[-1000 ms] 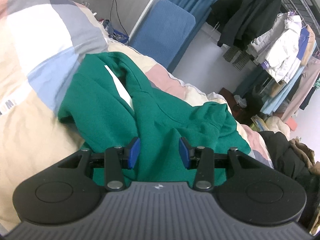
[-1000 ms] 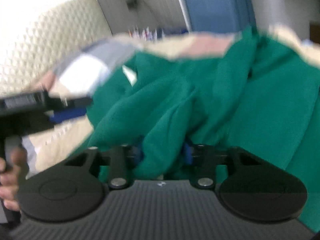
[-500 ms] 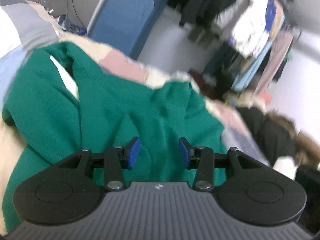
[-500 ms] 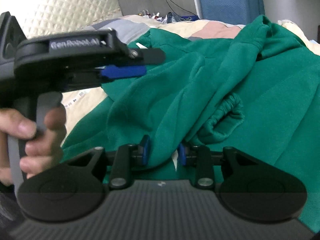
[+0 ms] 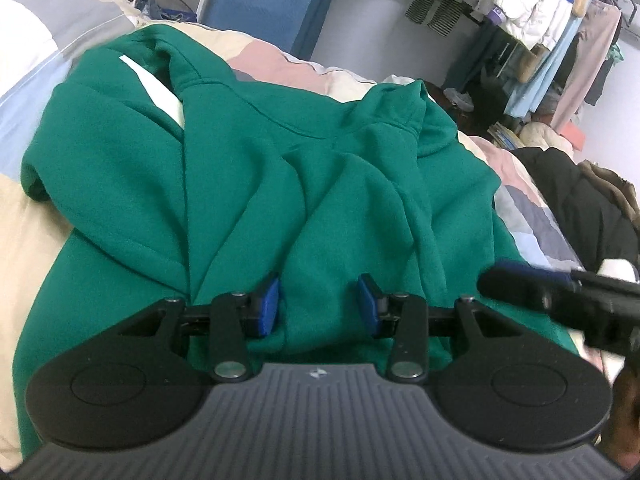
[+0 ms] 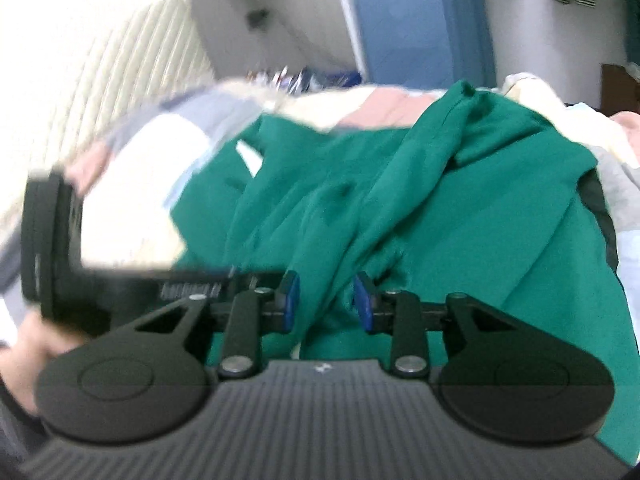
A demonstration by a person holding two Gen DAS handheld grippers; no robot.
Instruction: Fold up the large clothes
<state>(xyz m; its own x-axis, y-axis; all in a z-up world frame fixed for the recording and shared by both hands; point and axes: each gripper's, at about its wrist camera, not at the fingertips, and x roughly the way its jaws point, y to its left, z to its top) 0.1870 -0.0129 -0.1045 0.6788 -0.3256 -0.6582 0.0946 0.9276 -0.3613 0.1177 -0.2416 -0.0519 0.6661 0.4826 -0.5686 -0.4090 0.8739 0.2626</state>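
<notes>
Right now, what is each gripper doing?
Left gripper: open over the green hoodie, holding nothing.
Right gripper: partly open, green fabric between the pads; grip unclear.

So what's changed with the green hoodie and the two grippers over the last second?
The right gripper has opened: half a second ago it pinched a fold of the green hoodie, now its pads stand apart with cloth running loosely between them. The left gripper has swung rightward over the hoodie, so the right gripper now shows at its right edge. The left gripper stays open, and the hoodie still lies crumpled on the patchwork quilt.
</notes>
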